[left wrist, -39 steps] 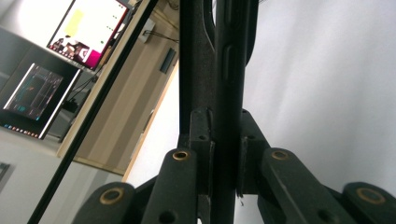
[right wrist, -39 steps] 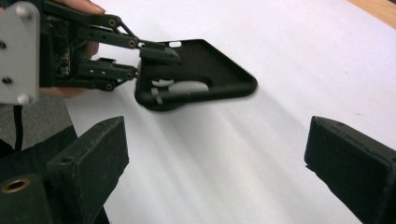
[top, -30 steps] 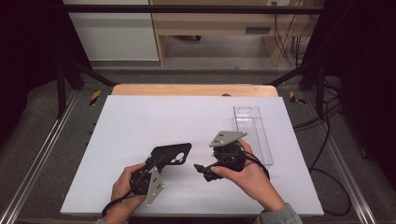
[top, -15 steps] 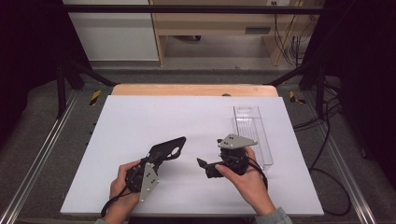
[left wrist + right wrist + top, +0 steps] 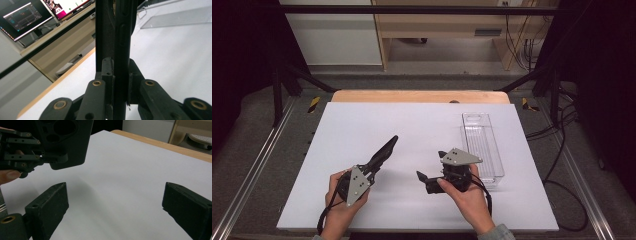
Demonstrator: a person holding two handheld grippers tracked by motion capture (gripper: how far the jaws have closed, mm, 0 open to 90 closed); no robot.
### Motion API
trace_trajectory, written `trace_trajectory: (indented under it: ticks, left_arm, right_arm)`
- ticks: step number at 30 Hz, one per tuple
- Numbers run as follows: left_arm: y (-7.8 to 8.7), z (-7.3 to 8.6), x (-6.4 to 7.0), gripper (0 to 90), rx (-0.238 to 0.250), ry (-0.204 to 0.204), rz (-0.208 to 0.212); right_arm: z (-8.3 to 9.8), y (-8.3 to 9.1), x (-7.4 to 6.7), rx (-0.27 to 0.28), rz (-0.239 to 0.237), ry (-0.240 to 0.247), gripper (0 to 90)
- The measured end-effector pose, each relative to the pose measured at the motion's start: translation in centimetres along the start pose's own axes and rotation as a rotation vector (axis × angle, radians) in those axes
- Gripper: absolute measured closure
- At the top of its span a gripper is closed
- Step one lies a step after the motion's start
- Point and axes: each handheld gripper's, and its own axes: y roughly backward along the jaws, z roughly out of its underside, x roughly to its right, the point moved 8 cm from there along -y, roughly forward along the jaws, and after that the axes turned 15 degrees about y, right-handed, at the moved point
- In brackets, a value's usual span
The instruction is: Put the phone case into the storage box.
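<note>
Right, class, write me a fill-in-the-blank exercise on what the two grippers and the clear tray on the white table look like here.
1. The left gripper has its jaws ____.
2. The right gripper has its jaws ____, with nothing between them.
3. The clear plastic tray lies on the ____ side of the white table in the high view.
4. Inside, the tray is ____.

Missing words: shut; open; right; empty

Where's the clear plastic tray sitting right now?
In the high view the clear plastic tray lies lengthwise on the right side of the white table, just beyond the right gripper.
</note>
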Motion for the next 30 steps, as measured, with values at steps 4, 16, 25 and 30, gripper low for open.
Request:
trace_trajectory:
  ticks: [4, 16, 25, 30]
  left_arm:
    - [0.2, -0.2, -0.4, 80.6, 0.021, 0.074, 0.02]
    - [0.2, -0.3, -0.2, 80.6, 0.05, 0.199, 0.098]
    - [0.1, -0.4, 0.3, 80.6, 0.054, 0.248, 0.144]
    - [0.0, -0.5, 0.5, 80.6, 0.059, 0.251, 0.155]
  right_arm:
    - [-0.1, -0.1, -0.3, 0.01, 0.003, 0.006, 7.7]
    - [0.2, -1.0, -1.0, 0.046, 0.016, 0.022, 7.0]
    - [0.3, -1.2, -0.6, 0.075, 0.081, 0.05, 6.9]
    - [0.4, -1.3, -0.2, 0.098, 0.119, 0.068, 5.6]
